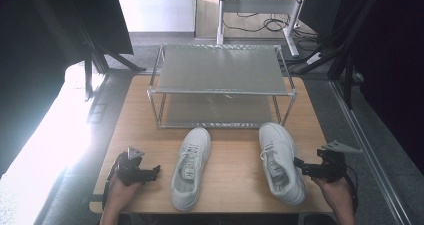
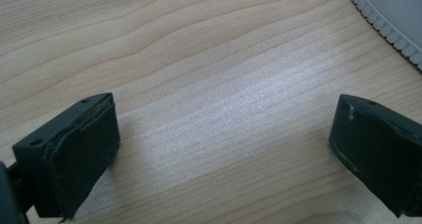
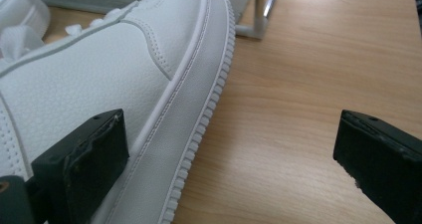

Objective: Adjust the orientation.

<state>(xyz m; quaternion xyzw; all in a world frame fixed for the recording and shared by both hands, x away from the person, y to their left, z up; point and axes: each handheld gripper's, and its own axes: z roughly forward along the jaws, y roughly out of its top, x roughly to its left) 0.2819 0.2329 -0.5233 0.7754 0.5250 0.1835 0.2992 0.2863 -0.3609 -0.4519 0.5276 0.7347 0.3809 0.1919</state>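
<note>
Right shoe (image 3: pixel 99 84), toe cut off, beside parted right tongs (image 3: pixel 224 164).

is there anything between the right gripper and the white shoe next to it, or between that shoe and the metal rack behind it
Nothing visible. The right gripper sits open right beside the right shoe, with bare table under its jaws. Between that shoe's toe and the rack lies only bare wood. The rack's right front post stands just off the toe, so steer clear of it.

A: Where does the high view sit?
B: Above the near edge, looking forward and down over the table (image 1: pixel 230 160).
A: And the gripper views?
B: Low, close; both share tabletop, the right one hugging the right shoe (image 3: pixel 99 79).
</note>
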